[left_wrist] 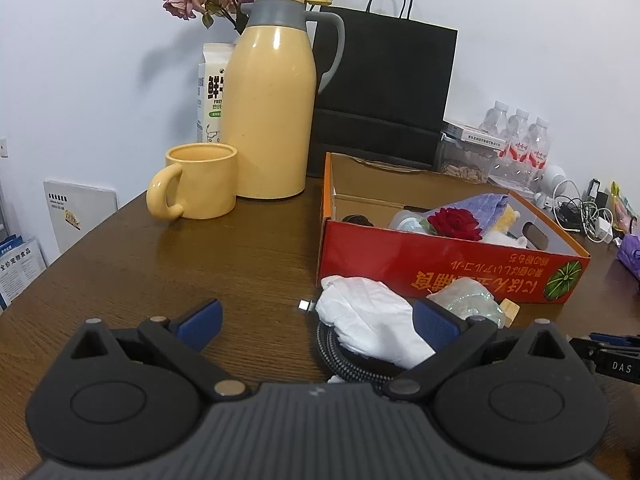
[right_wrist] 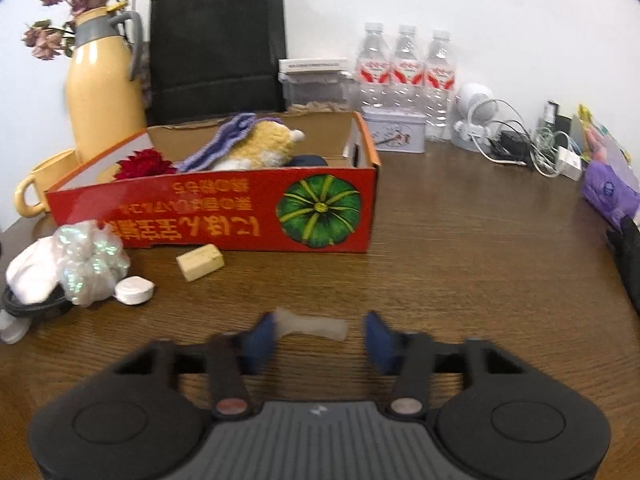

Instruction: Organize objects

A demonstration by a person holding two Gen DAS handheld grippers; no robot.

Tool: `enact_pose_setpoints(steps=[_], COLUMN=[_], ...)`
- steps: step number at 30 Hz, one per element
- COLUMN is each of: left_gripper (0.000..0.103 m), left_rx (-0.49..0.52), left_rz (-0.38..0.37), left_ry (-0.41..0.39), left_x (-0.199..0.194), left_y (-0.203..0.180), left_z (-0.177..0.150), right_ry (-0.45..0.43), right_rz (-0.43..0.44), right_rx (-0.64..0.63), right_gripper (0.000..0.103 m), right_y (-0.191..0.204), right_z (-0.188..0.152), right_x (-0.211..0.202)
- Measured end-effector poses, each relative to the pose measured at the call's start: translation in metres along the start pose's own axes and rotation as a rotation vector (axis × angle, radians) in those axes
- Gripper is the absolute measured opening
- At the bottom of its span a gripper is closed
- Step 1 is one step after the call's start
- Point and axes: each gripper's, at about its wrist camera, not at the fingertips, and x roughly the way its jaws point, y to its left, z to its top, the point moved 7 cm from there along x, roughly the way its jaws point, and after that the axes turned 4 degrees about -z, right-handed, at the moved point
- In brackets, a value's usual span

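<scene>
1. The step in hand looks like picking up the small translucent piece [right_wrist: 310, 326] that lies flat on the wooden table [right_wrist: 460, 240], well in front of the red cardboard box [right_wrist: 224, 216] where sorted things such as the red rose [right_wrist: 144, 164] and the knitted toy [right_wrist: 256, 144] already sit
2. The right gripper [right_wrist: 320, 334] has its blue pads [right_wrist: 262, 338] on either side of the piece; one end lies against the pad on the picture's left, while a clear gap remains to the other pad, so the jaws are partly apart and nothing is clamped yet
3. To do it well, the closing should be centred so both pads meet the piece squarely; a one-sided push would likely slide or spin it on the smooth wood
4. The right gripper is tilted down toward the table, low and close to the surface
5. The left gripper [left_wrist: 318, 320] stands wide apart and empty, angled down over the white crumpled cloth [left_wrist: 368, 320] and coiled cable [left_wrist: 344, 360] beside the box, with its right pad at the cloth's edge
</scene>
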Motion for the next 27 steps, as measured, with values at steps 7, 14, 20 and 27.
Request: enact_pose_setpoints(steps=[7,14,20,27], left_gripper=[0.103,0.103,0.103,0.103], left_rx=[0.003,0.007,0.028,0.103], left_rz=[0.006,0.007,-0.007,-0.048], left_ry=[0.008,0.007,-0.002,0.002], left_x=[0.002,0.002,0.001,0.006], left_y=[0.000,-0.001,-0.008,-0.042], left_z=[-0.002,-0.002,-0.003,-0.002], right_ry=[-0.027,-0.173,-0.283,-0.299], right_rz=[0.006,0.004,0.037,0.056], right_rx=[-0.003,-0.017,0.002,-0.004], right_gripper=[0.004,0.004,0.003,0.004], right_y=[0.000,0.007,0.020,0.024], right_z=[0.004,0.013,0.025,0.027], right_x=[-0.003,-0.024,-0.045,-0.048])
